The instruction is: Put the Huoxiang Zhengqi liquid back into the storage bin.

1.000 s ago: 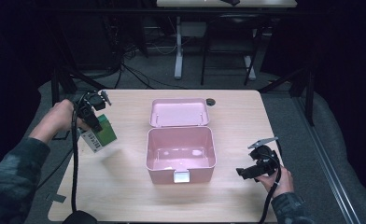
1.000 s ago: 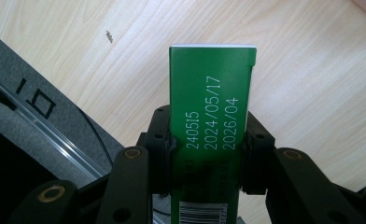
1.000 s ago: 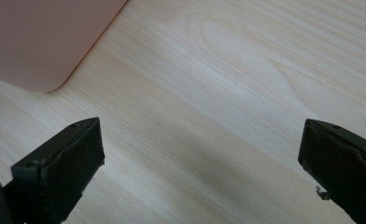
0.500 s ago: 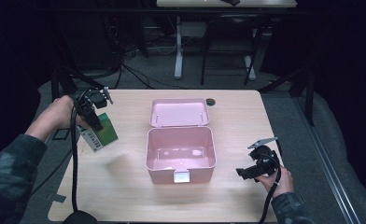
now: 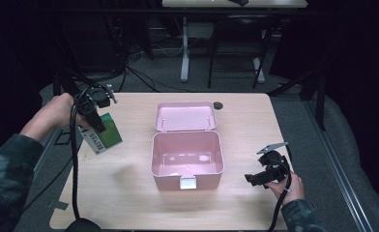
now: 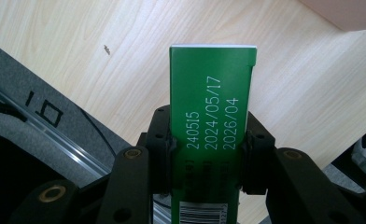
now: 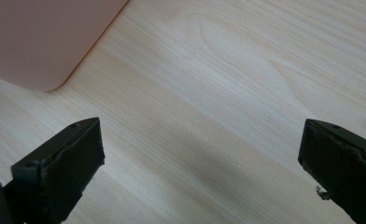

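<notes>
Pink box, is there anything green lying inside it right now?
No, the pink box holds nothing green; the green carton is clamped in the left gripper above the table.

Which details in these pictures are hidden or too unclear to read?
- Green box, left gripper view: the barcode end is cut off by the bottom edge; the print between the jaws is blurred.
- Pink case, high view: the things on its floor are too small to identify.
- Dark round thing beside the lid: too small to name.
</notes>
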Action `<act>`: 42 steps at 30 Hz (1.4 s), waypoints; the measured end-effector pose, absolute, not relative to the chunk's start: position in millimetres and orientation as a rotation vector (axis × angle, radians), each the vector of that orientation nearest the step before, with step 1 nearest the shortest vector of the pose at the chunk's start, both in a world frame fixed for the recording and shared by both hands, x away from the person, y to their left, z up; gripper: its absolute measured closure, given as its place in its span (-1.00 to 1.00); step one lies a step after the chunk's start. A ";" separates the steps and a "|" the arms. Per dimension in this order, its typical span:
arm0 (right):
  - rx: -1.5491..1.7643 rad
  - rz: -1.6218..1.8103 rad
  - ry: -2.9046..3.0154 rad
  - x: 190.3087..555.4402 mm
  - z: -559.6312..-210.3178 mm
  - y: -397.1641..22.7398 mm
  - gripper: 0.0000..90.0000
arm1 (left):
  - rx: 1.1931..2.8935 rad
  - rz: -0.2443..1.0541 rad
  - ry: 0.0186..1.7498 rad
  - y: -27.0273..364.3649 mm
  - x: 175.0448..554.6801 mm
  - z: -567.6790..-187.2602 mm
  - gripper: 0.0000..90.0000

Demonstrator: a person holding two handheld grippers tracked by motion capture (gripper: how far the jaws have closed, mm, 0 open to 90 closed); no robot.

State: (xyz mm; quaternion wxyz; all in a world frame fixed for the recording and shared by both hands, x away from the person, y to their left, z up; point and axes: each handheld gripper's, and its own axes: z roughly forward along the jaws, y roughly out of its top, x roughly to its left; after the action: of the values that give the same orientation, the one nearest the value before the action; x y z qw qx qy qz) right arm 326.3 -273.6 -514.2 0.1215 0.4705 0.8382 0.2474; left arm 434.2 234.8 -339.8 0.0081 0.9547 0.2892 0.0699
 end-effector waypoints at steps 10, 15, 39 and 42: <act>1.362 0.717 2.448 326.2 -514.5 -273.1 -1.00 | 2.996 0.222 0.886 230.5 435.3 -326.3 0.40; 1.361 0.717 2.451 326.5 -514.9 -273.3 -1.00 | 3.003 0.217 0.886 228.8 435.9 -320.2 0.40; 1.351 0.723 2.450 326.5 -514.8 -272.8 -1.00 | 3.023 0.252 0.786 207.1 430.8 -276.7 0.41; 1.351 0.723 2.451 326.6 -514.8 -272.9 -1.00 | 3.025 0.256 0.773 204.1 430.4 -272.6 0.41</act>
State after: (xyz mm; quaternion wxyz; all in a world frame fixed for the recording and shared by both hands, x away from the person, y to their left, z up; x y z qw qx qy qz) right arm 326.6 -272.9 -514.8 0.1253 0.4636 0.8413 0.2482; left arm 430.4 204.1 -272.6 0.0046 0.9656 0.2466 0.0817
